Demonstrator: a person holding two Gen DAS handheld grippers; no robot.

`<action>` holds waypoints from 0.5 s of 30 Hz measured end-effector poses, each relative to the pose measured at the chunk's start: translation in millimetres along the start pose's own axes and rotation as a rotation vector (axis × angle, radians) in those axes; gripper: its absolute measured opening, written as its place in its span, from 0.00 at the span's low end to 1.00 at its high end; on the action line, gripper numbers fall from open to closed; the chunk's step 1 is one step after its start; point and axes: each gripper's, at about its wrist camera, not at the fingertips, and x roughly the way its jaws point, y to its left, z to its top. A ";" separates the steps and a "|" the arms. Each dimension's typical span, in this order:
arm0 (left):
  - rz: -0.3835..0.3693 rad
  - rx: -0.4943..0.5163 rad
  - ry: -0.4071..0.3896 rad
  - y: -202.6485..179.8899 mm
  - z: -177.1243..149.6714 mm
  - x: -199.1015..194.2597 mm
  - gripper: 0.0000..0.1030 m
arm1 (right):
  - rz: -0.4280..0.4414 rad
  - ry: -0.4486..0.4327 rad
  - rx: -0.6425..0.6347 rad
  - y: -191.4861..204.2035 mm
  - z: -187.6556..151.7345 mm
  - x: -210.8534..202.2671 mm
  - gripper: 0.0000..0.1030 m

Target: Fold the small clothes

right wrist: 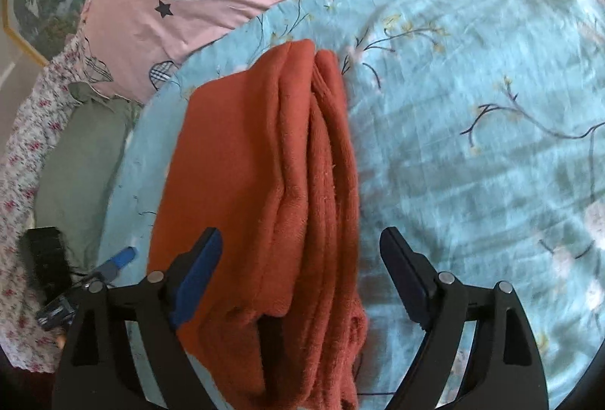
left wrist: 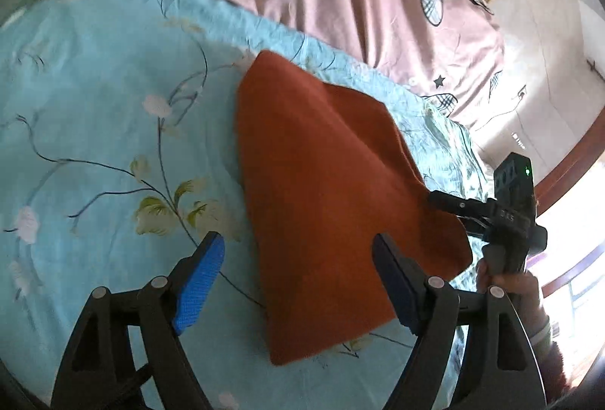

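The rust-orange cloth (left wrist: 321, 191) lies on the light blue flowered sheet (left wrist: 94, 107), already folded into a long, narrow bundle; the pink quilt (left wrist: 378, 13) with plaid hearts sits beyond it. In the right wrist view the stacked layers show as parallel ridges running straight away from the camera, so the long axis of the cloth (right wrist: 272, 183) points along the fingers of the right gripper (right wrist: 300, 274), not across them. That gripper stands wide, its two pads well apart, with the near end of the bundle lying between and below them; nothing is pinched.

The left gripper (left wrist: 298, 277) is also wide and holds nothing. From its side the cloth lies ahead and slightly right, its near corner between the pads, its far tip toward the pink quilt.

In the left view the right gripper (left wrist: 446, 200) reaches in from the right, its tip at the cloth's right edge; whether it touches there cannot be told.

The right hand seems nearer, being directly over the near end. A further fold would likely bring the near end toward the far tip, along the long axis, so each gripper needs a near corner
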 end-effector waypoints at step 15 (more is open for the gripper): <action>-0.097 -0.069 0.115 5.5 19.2 82.5 0.32 | 0.076 0.065 0.052 3.7 6.7 41.4 0.28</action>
